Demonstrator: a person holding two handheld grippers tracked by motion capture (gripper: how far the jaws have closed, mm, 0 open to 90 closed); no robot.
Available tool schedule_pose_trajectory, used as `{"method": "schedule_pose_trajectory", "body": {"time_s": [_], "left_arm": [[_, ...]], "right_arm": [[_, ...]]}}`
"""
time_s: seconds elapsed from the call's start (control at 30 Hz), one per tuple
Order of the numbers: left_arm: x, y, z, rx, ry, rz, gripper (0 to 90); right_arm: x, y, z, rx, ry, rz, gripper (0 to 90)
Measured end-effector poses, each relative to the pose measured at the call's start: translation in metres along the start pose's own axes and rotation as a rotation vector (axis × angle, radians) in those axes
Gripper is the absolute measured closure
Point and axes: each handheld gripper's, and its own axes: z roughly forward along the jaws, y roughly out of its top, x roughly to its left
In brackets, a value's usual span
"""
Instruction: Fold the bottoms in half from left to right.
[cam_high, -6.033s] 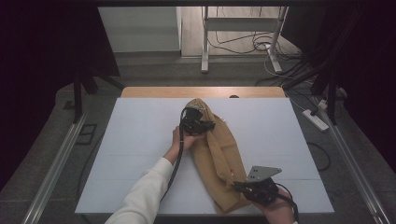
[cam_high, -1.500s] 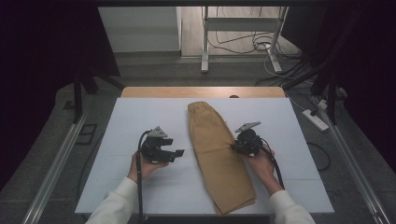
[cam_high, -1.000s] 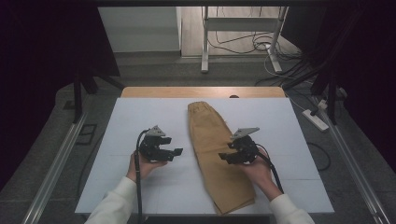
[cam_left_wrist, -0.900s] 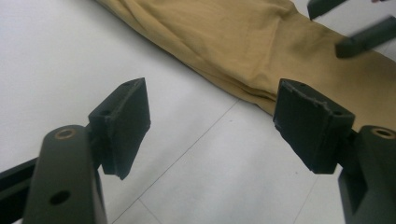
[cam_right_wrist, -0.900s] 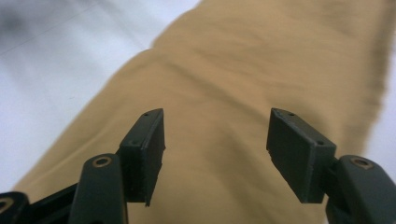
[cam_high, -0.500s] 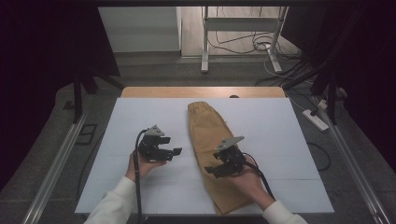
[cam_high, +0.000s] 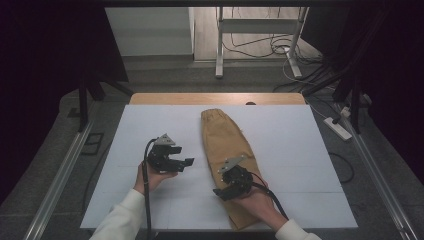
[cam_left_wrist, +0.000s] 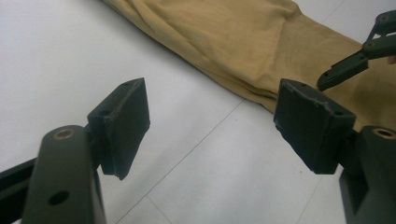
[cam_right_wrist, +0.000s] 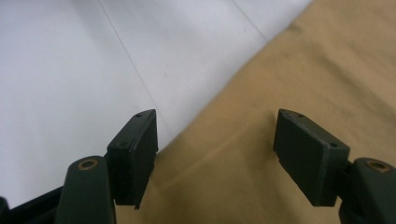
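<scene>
White table (cam_high: 125, 150): right gripper (cam_high: 223, 193) has slid over the tan trousers (cam_high: 225, 140), jaws opening.

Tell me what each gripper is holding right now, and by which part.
Nothing is held. The left gripper is open over the white table; the right gripper, jaws just opening, hovers over the edge of the folded tan trousers, gripping nothing.

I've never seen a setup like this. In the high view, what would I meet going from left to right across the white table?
Bare white table → left gripper → right gripper, over the near end of the tan trousers → bare table again.
</scene>
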Motion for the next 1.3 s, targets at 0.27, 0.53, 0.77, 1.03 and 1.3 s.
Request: {"method": "schedule_pose_trajectory", "body": {"time_s": [0.27, 0.53, 0.77, 1.03, 1.3], "left_arm": [[0.000, 0.000, 0.000, 0.000, 0.001, 0.001, 26.3], [0.000, 0.000, -0.001, -0.001, 0.003, -0.002, 26.2], [0.000, 0.000, 0.000, 0.001, 0.004, -0.002, 26.2], [0.001, -0.001, 0.000, 0.001, 0.006, -0.002, 26.1], [0.002, -0.001, -0.001, -0.003, 0.008, -0.007, 25.9]], "right_arm": [[0.005, -0.003, 0.008, 0.061, -0.059, -0.027, 31.0], [-0.002, -0.003, 0.005, 0.082, -0.067, 0.004, 35.5], [-0.010, -0.002, -0.001, 0.121, -0.066, 0.023, 62.3], [-0.017, -0.004, -0.004, 0.129, -0.017, 0.063, 82.7], [-0.017, -0.003, -0.007, 0.111, 0.029, 0.083, 84.6]]}}
